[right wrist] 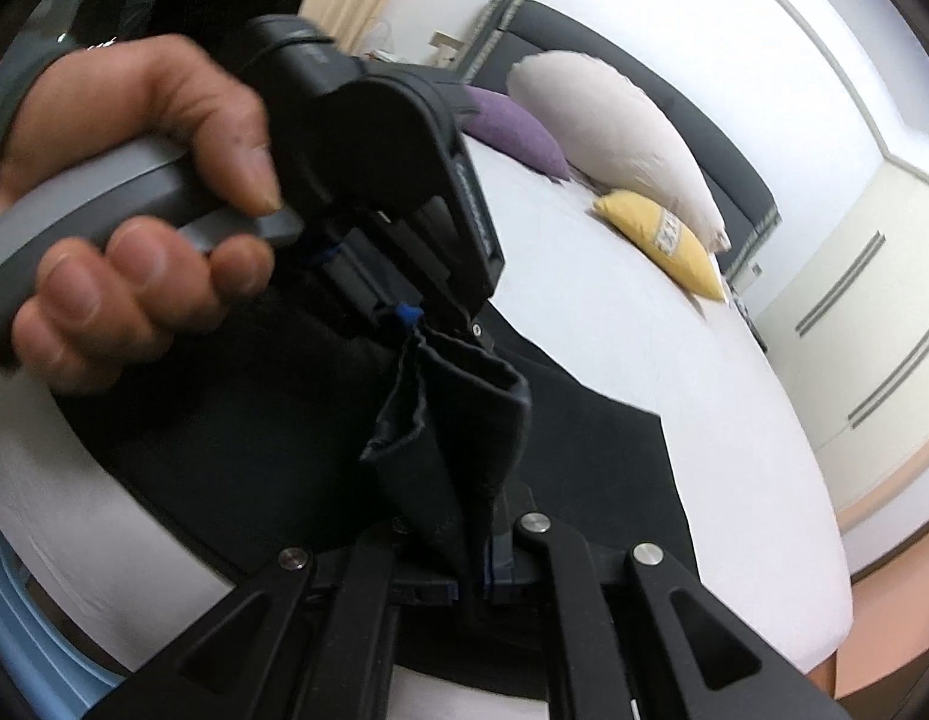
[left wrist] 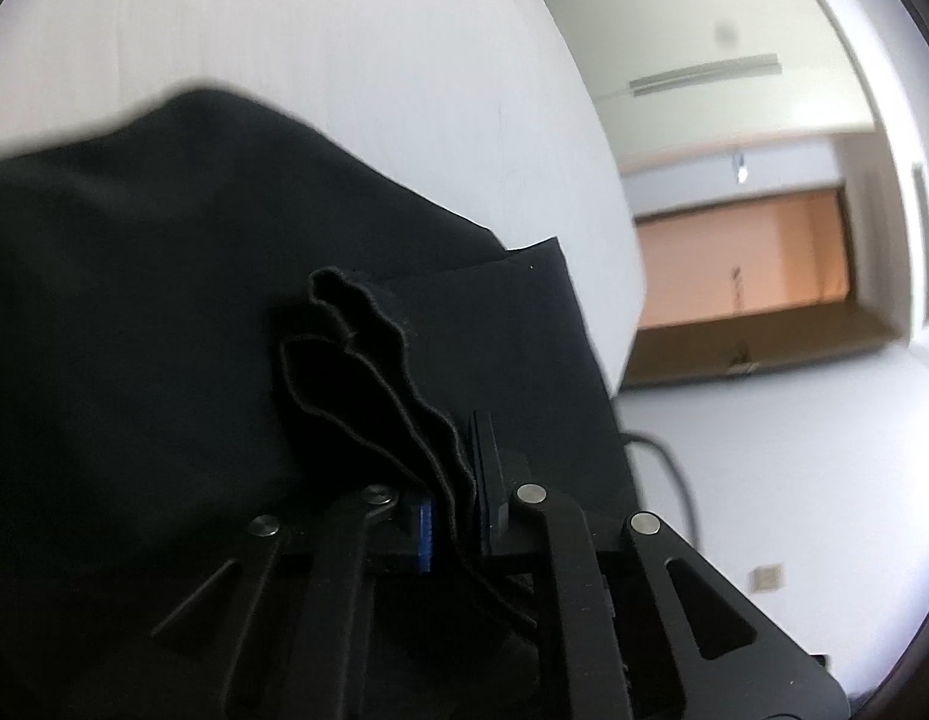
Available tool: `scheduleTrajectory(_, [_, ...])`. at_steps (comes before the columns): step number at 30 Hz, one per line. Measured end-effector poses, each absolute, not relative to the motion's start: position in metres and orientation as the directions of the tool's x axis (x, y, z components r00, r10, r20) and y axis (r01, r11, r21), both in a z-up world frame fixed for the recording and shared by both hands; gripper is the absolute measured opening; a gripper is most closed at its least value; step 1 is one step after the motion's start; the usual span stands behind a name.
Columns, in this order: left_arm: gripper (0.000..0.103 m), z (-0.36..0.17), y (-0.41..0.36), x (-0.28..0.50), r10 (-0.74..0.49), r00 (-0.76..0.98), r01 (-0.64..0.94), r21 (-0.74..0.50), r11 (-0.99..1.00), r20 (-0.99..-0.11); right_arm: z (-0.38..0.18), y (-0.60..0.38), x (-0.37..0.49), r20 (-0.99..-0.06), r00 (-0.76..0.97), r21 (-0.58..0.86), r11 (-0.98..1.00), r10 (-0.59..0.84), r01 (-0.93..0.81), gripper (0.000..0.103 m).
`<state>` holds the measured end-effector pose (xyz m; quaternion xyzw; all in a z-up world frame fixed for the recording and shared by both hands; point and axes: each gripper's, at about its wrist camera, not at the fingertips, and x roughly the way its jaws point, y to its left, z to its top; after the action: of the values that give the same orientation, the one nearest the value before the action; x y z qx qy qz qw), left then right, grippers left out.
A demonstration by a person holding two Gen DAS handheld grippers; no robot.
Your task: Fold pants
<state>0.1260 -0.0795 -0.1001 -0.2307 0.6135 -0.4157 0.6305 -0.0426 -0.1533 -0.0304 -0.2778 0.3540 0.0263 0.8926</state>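
Both grippers, left [left wrist: 455, 516] and right [right wrist: 473, 564], have their jaws clamped on bunched edges of the black pants [right wrist: 236, 450], which lie over the white bed [right wrist: 674, 360]. Pillows, yellow [right wrist: 662, 240], white [right wrist: 620, 120] and purple [right wrist: 518, 126], lie near the headboard, well apart from the pants.

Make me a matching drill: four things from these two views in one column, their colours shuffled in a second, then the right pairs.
Things:
1. pants
2. bed sheet
3. small cushion
4. cushion by the headboard

Colours:
A. yellow
B. purple
C. black
D. white

Pairs: 1-C, 2-D, 3-A, 4-B
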Motion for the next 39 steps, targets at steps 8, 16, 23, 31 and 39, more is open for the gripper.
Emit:
scheduleTrajectory(8, [0.008, -0.089, -0.039, 0.123, -0.716, -0.087, 0.357, -0.693, 0.627, -0.692, -0.044, -0.114, -0.038, -0.669, 0.738, -0.488, 0.802, -0.091, -0.343, 0.006])
scheduleTrajectory(16, [0.008, -0.098, -0.016, 0.113, -0.701, -0.078, 0.344, -0.679, 0.649, -0.709, -0.053, -0.107, -0.034, -0.698, 0.713, -0.481, 0.783, -0.07, -0.395, 0.006])
scheduleTrajectory(23, [0.008, -0.1, -0.013, 0.111, -0.691, -0.064, 0.345, -0.666, 0.661, -0.72, -0.054, -0.108, -0.022, -0.708, 0.704, -0.485, 0.765, -0.06, -0.423, 0.006])
scheduleTrajectory(31, [0.009, -0.109, -0.039, 0.119, -0.706, -0.075, 0.275, -0.695, 0.664, -0.704, -0.079, -0.101, -0.024, -0.744, 0.664, -0.485, 0.744, -0.076, -0.459, 0.007])
scheduleTrajectory(39, [0.015, -0.086, 0.0, 0.131, -0.621, 0.028, 0.29, -0.588, 0.755, -0.784, -0.069, -0.114, -0.015, -0.772, 0.634, -0.409, 0.799, -0.046, -0.44, 0.017])
